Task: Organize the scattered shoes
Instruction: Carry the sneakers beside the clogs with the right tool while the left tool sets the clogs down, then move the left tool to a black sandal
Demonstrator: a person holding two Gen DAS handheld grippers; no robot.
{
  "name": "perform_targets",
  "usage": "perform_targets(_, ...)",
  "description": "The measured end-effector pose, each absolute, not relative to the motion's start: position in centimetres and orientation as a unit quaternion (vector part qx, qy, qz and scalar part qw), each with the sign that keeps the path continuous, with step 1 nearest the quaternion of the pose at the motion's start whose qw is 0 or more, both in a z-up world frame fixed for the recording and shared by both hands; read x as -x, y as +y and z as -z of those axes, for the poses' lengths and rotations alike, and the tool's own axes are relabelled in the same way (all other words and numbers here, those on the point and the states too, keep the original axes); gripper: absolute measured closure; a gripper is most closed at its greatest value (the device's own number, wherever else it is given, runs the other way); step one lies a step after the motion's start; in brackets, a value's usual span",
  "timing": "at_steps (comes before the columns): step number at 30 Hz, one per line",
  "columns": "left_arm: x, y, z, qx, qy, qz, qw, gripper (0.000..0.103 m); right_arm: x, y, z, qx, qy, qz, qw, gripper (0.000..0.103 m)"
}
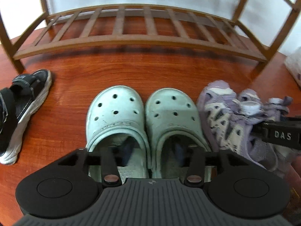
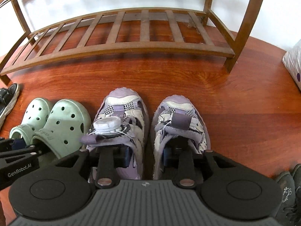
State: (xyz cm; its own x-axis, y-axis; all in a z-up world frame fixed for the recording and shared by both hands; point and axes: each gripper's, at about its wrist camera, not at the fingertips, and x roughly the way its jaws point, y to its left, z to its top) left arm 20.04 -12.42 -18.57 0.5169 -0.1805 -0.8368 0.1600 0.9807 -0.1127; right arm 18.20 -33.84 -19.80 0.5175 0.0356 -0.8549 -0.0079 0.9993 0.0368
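Judged the mint clogs (image 1: 114, 109) light, rubbery and springy, smooth enough to slip from a loose pinch; best taken by the two inner walls pressed together at the heel openings, so as to lift the pair at once. Found them side by side on the wooden floor (image 1: 75, 79), toes toward the shoe rack (image 1: 131, 39), just short of its lowest shelf and not yet on it. Saw the left gripper (image 1: 153, 150) half-spread over them, one finger down in each opening, the adjoining inner walls between the jaws but seemingly not squeezed. Judged the lilac sneakers (image 2: 122, 113) soft, padded and somewhat heavier, with mesh and collars likely to crumple; inner collars again the likeliest hold, clear of the lacing dial. Found that pair just beside the clogs, likewise toes to the rack, with the right gripper (image 2: 145, 154) partly open astride the inner collars, a finger in each shoe, gripping nothing. Noted a black sandal (image 1: 22, 103) lying apart at the far left.
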Motion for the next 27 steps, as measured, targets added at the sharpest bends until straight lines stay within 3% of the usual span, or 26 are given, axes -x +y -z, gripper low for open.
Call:
perform_targets(6, -18.1, -11.1, 16.8, 0.006, 0.471, 0.119, 0.874, 0.048, -15.9, -34.0, 17.7, -0.030, 0.477, -0.006, 0.878, 0.056)
perform_targets(16, -14.0, -7.4, 13.2, -0.030, 0.442, 0.140, 0.885, 0.043, -10.7, -30.6, 13.5, -0.042, 0.453, -0.016, 0.890, 0.044)
perform_targets(27, -11.7, 0.5, 10.7, -0.061, 0.417, 0.109, 0.900, 0.039, -6.6, -24.2, 12.2, -0.056, 0.461, -0.057, 0.884, 0.040)
